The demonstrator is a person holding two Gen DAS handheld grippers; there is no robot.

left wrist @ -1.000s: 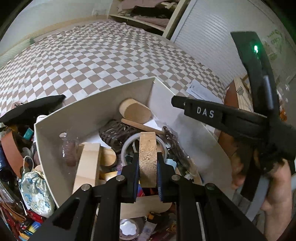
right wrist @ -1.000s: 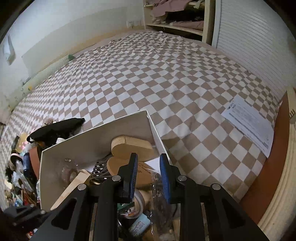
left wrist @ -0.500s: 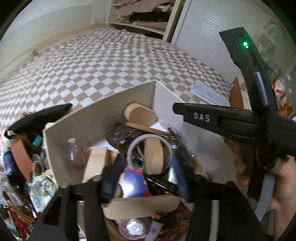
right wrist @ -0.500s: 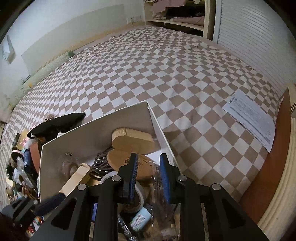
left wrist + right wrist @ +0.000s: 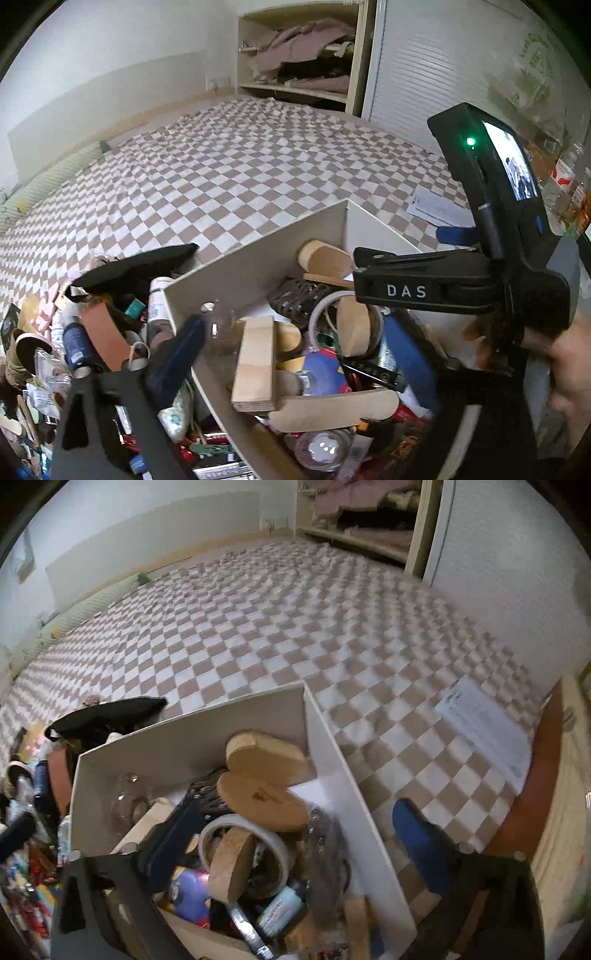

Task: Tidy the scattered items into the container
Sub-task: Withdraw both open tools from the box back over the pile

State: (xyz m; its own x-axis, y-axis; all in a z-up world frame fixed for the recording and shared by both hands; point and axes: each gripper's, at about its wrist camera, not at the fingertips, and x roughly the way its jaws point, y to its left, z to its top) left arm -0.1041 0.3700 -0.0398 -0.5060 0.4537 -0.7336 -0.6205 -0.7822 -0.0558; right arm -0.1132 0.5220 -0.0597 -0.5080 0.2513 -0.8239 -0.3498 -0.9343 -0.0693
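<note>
White box (image 5: pixel 258 254) near full: wooden discs, tape roll (image 5: pixel 243 845). Clutter pile (image 5: pixel 74 343) outside left wall remains. Left gripper (image 5: pixel 295 354), right gripper (image 5: pixel 295 849) opening wide, empty.

I see a matt white cardboard box (image 5: pixel 192 734) holding smooth pale wooden blocks (image 5: pixel 271 757), a glossy tape roll (image 5: pixel 240 834), on soft checked cloth (image 5: pixel 277 627).

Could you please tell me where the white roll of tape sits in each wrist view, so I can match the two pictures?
Left wrist view: the white roll of tape lies mid-frame inside the box, ringing a cork disc, just left of the right gripper's body.
Right wrist view: the same roll sits low and centre, around the cork disc.
Shared landmark: the white box's far right corner.
</note>
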